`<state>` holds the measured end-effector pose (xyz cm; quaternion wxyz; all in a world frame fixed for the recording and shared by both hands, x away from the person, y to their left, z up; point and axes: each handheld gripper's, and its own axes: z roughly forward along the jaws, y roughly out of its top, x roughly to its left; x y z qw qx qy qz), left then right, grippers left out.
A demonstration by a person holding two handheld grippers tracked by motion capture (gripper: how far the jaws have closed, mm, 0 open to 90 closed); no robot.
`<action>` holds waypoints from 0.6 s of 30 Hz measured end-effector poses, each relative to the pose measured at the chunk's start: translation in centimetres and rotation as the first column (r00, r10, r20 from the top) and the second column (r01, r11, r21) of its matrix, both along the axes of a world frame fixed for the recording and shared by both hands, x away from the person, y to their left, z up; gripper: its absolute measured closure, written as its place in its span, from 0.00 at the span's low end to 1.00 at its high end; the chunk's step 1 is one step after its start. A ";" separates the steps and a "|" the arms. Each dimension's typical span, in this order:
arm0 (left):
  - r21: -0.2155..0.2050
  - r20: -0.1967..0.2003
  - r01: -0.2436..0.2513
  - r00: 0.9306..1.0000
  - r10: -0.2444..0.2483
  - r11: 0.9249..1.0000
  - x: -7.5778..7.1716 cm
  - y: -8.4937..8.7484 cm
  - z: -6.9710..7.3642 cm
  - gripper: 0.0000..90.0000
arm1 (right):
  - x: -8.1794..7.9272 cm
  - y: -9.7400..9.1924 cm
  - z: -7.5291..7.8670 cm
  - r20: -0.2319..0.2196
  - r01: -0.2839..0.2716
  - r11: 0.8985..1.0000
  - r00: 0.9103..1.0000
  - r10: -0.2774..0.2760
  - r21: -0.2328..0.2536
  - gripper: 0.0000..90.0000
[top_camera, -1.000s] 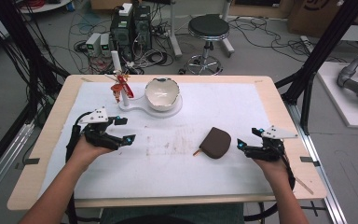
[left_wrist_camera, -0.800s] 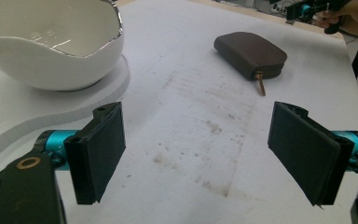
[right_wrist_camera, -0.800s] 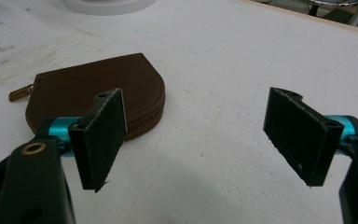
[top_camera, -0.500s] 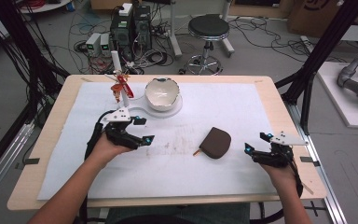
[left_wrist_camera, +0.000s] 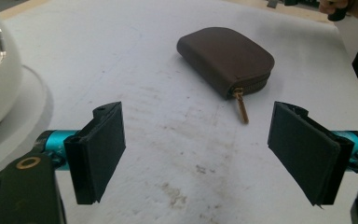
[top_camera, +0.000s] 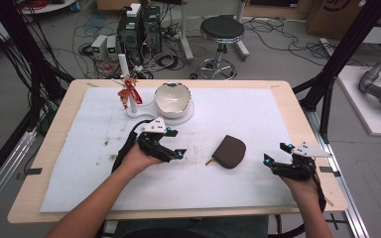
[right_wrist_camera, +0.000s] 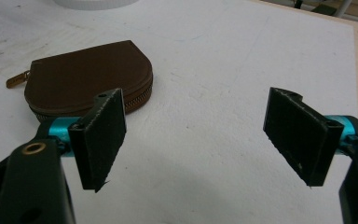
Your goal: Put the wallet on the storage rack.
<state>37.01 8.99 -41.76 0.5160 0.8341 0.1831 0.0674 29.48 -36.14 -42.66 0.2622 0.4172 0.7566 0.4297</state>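
A small brown zip pouch (top_camera: 230, 150) lies flat on the white mat, its tan zipper pull (left_wrist_camera: 241, 107) pointing toward my left gripper. That left gripper (top_camera: 174, 148) stands open a short way left of the pouch (left_wrist_camera: 227, 59), jaws wide apart with nothing between them. Near the table's right edge my right gripper (top_camera: 277, 154) is open too, to the right of the pouch (right_wrist_camera: 86, 81). In the right gripper view the pouch lies just past the left jaw, not touching it.
A white bowl (top_camera: 172, 99) sits on a white stand (top_camera: 180, 117) at the back centre, beside a white post with a red and gold ornament (top_camera: 127, 92). The white mat (top_camera: 258, 114) covers most of the wooden table (top_camera: 297, 99).
My left gripper has moved right and forward toward the pouch. My right gripper has drifted right and nearer the table's front edge. The pouch has not moved.
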 end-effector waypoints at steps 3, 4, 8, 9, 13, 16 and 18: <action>0.018 0.000 0.016 1.000 -0.016 1.000 -0.1 -1.2 -0.2 0.21 | 0.1 0.1 0.0 0.000 -0.004 1.000 1.000 0.004 0.001 0.24; 0.021 -0.001 0.021 1.000 -0.021 1.000 -0.2 -1.6 -0.4 0.21 | 0.1 0.1 0.0 -0.001 -0.005 1.000 1.000 0.005 0.002 0.24; 0.044 -0.003 0.042 0.999 -0.042 0.998 -0.3 -3.2 -0.9 0.21 | 0.3 0.2 0.0 0.002 -0.009 1.000 1.000 0.009 0.003 0.24; 0.054 -0.004 0.051 0.999 -0.050 0.997 -0.2 -3.6 -1.1 0.21 | 0.3 0.2 0.0 0.002 -0.008 1.000 1.000 0.008 0.002 0.24; 0.074 -0.017 0.075 0.997 -0.074 0.994 -0.3 -5.3 -1.8 0.22 | 0.4 0.3 0.0 0.004 -0.014 1.000 1.000 0.014 0.001 0.24; 0.084 -0.023 0.091 0.996 -0.090 0.992 -0.3 -6.4 -2.4 0.23 | 0.4 0.2 0.0 0.005 -0.010 1.000 1.000 0.010 0.002 0.24; 0.096 -0.028 0.097 0.995 -0.095 0.991 -0.2 -7.1 -2.7 0.24 | 0.4 0.1 0.0 0.002 -0.009 1.000 1.000 0.009 0.004 0.24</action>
